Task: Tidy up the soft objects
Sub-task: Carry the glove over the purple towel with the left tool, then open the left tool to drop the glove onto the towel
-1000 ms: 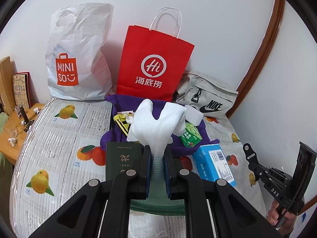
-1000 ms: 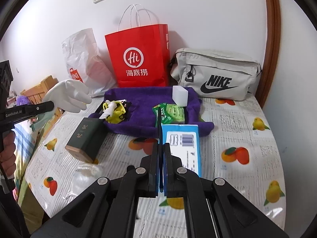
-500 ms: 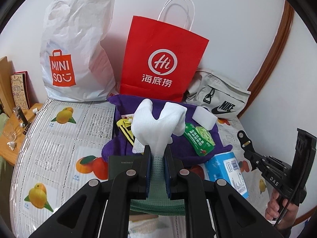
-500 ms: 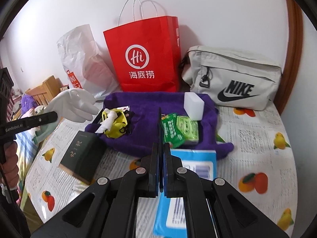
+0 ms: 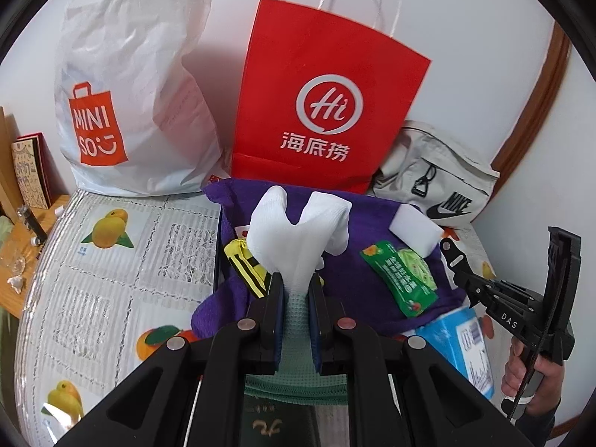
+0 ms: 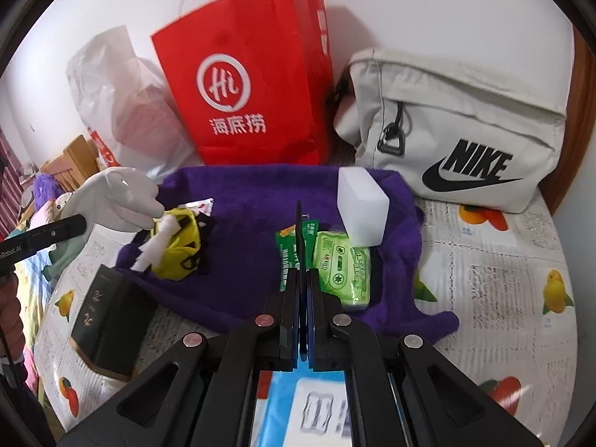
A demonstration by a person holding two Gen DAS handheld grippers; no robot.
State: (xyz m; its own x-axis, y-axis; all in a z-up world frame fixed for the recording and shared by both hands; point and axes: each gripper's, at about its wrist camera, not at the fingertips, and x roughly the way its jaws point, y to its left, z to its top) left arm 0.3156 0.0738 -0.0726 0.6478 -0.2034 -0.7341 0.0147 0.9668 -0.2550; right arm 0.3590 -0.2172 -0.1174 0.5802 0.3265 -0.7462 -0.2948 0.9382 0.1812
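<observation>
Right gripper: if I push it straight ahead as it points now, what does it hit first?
Likely the green packet lying on the purple towel; the shut right gripper aims right at it. Depth is uncertain.

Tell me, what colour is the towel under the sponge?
Deep purple. The towel under the sponge shows best in the right wrist view.

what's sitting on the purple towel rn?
On the purple towel: white foam block, green wipes packs, yellow pouch. The closed right gripper hides part of the green packs.
</observation>
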